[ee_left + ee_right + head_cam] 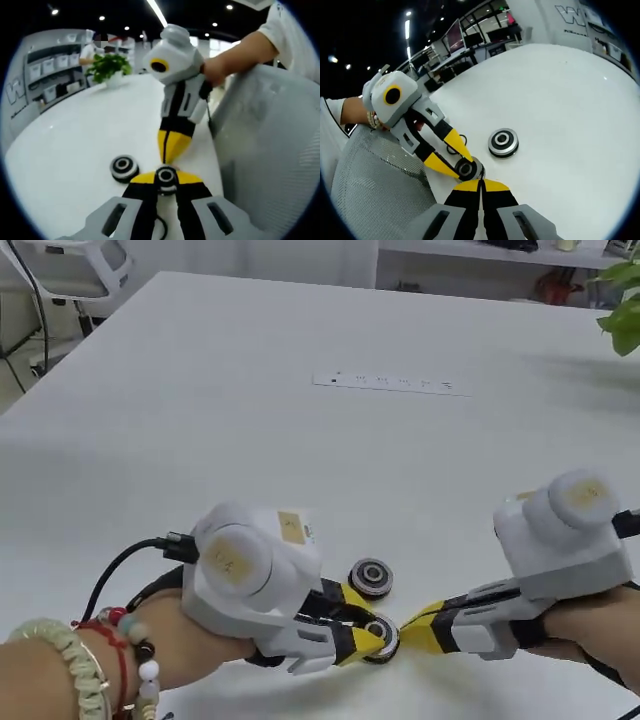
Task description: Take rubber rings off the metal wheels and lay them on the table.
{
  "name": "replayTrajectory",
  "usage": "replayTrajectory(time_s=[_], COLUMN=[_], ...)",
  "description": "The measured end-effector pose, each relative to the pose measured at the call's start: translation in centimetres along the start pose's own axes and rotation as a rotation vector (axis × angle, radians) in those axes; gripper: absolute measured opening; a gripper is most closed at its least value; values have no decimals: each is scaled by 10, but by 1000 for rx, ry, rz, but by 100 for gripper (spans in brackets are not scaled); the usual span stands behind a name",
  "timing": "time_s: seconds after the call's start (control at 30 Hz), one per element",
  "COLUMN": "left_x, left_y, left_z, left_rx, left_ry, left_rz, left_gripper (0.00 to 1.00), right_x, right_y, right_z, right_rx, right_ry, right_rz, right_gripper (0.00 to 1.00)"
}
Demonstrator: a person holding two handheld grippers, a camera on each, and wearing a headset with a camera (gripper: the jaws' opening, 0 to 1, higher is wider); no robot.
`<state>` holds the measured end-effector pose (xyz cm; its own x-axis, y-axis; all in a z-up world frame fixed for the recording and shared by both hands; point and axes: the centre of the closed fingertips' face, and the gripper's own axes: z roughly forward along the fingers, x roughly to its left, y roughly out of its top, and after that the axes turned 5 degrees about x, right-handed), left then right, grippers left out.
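Left tongs (pixel 371 633) clamp wheel (pixel 466 169) | right tongs (pixel 481 183) closed, touching it | second wheel (pixel 503 142) beside

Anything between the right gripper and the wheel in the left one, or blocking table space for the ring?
Nothing visible. The right gripper has its shut tips at the held wheel in the left gripper; the second wheel lies apart on the table, with bare surface around.
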<state>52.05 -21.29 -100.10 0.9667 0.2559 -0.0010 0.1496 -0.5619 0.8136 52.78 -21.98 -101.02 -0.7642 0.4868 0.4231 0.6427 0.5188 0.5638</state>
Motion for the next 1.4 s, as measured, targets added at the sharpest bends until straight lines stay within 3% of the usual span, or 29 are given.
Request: replayTrajectory(time_s=[0.03,0.4,0.87,1.0,1.03,1.07,1.2,1.4], left_x=[0,0,0,1,1,1,0,0], left_y=[0,0,-1,0,0,0,0,0], left_z=[0,0,0,0,0,0,0,-2], left_rx=[0,12,14,12,12,11,11,54], left_ry=[1,6,8,10,11,11,19,7], left_rz=[-2,4,18,17,17,15,8,34], left_gripper=[14,13,13,13,13,13,14,14], right_x=[1,10,23,38,31,31,31,19], right_y=[2,1,5,21,14,14,13,11], right_z=[-2,-3,-1,-1,0,2,4,2], right_rx=[-9,-19,-25,-88,-39,-44,-37,-31], right_ry=[12,43,84,160,99,83,86,45], right_rz=[45,96,87,108,70,7,49,102], right_gripper=[0,0,0,0,0,0,0,0])
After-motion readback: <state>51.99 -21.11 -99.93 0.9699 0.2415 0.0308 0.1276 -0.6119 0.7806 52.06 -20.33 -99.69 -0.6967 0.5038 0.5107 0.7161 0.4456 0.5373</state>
